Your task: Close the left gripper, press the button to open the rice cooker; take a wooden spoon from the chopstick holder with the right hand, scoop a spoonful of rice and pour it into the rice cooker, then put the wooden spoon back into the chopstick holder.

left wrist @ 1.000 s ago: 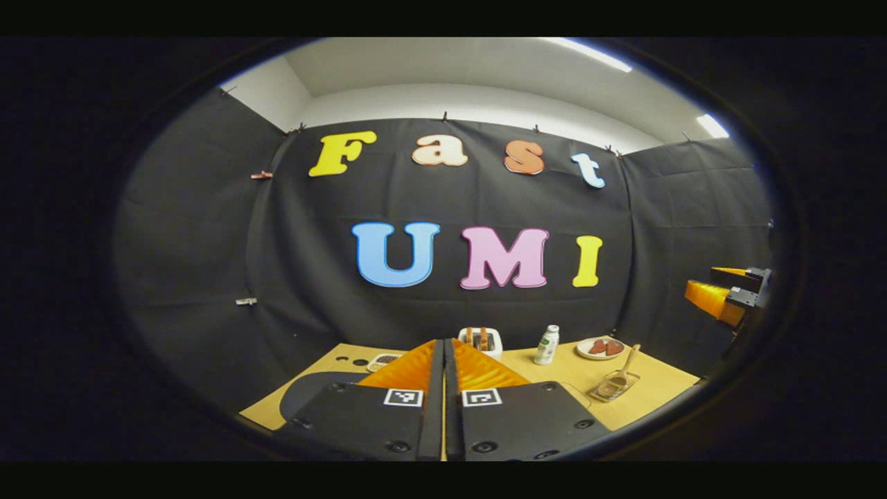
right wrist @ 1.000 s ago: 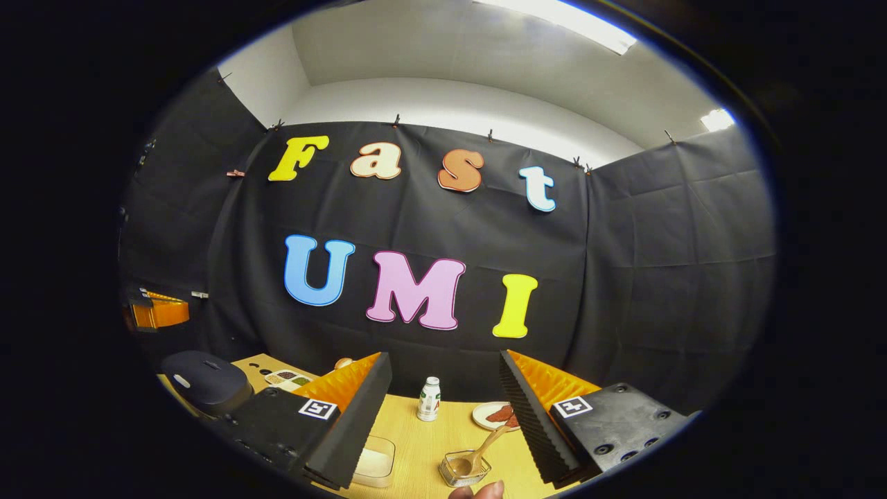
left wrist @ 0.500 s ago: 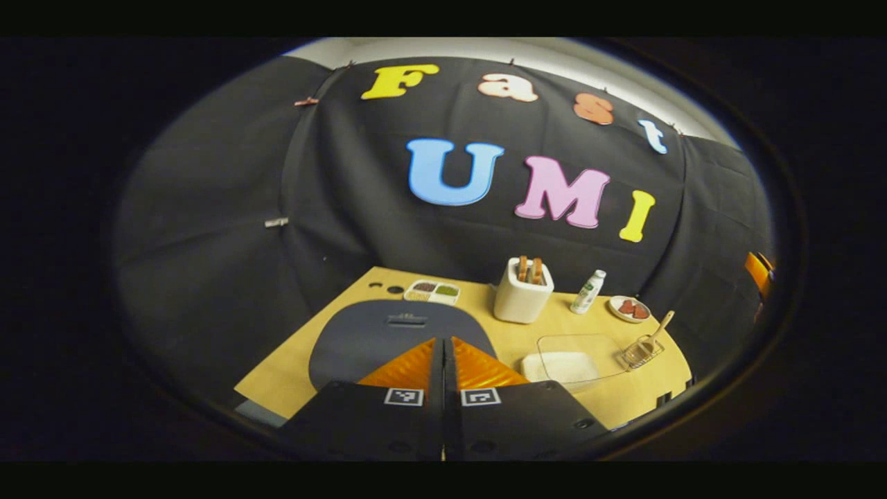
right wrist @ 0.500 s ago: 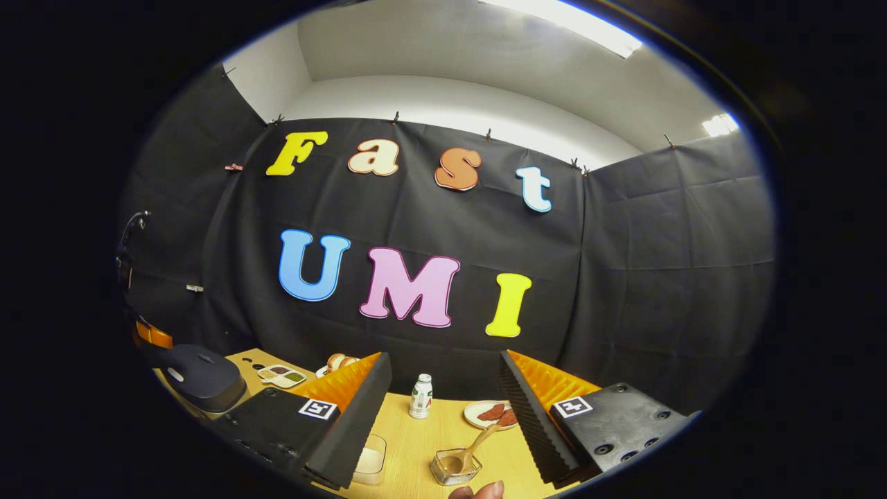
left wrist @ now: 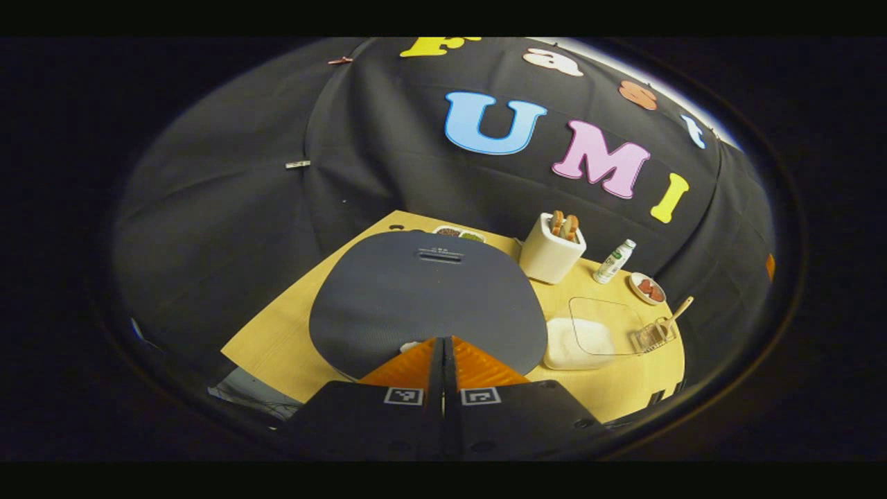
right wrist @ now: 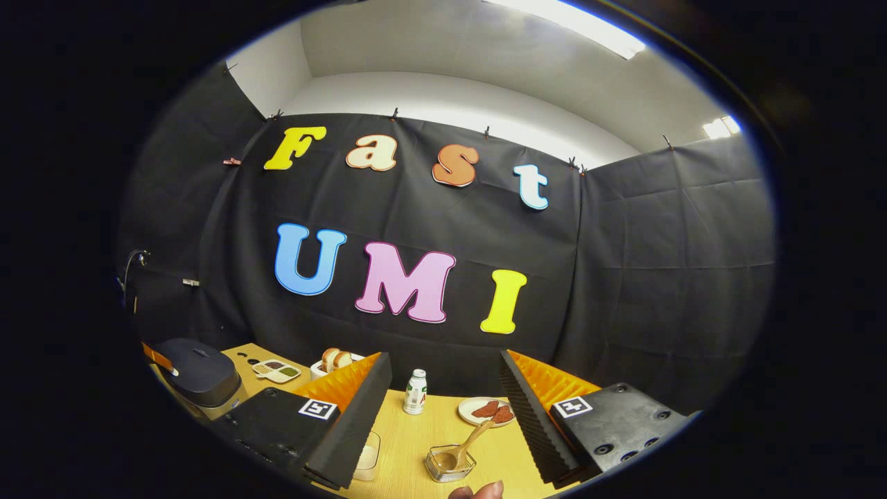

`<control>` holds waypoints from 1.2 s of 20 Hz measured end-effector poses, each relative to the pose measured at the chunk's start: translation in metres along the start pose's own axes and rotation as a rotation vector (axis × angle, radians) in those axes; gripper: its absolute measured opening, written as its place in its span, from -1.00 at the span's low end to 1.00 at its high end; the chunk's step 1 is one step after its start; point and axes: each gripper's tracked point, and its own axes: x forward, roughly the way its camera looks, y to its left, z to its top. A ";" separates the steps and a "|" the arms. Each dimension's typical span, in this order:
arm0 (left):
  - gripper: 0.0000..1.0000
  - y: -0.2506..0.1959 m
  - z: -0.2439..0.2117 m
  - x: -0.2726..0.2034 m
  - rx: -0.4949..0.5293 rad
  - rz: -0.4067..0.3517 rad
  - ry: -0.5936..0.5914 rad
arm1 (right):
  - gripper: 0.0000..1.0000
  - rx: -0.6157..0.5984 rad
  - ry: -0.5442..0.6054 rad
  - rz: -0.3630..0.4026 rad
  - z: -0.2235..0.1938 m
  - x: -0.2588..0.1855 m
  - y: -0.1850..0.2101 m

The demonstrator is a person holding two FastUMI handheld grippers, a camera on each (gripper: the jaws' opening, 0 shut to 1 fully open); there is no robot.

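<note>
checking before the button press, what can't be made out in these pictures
- Button: in the left gripper view the shut left tool covers most of it at the near edge of the rice cooker; contact cannot be told.
- Inside the rice cooker: hidden by its closed lid.
- Clear rice container: in the right gripper view, partly behind a finger of the open right tool.

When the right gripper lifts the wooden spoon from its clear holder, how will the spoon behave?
The wooden spoon is probably stiff and light: a thin, one-piece handle. It leans loosely in the low clear holder, so it may swing or drag the holder. The open right gripper should pinch the handle near its free end.
</note>
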 end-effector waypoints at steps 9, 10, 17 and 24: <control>-0.87 0.001 -0.014 0.002 -0.010 -0.021 0.049 | 0.94 -0.014 0.012 0.016 -0.002 -0.002 0.001; -0.89 0.001 -0.010 0.001 -0.013 -0.021 0.038 | 0.94 -0.013 0.012 0.017 -0.001 -0.002 0.001; -0.88 -0.006 0.024 -0.016 0.039 -0.014 -0.038 | 0.94 -0.012 0.017 0.000 -0.004 -0.001 -0.001; -0.84 -0.021 0.099 -0.032 0.075 -0.009 -0.230 | 0.94 -0.017 0.023 -0.007 -0.005 -0.002 -0.002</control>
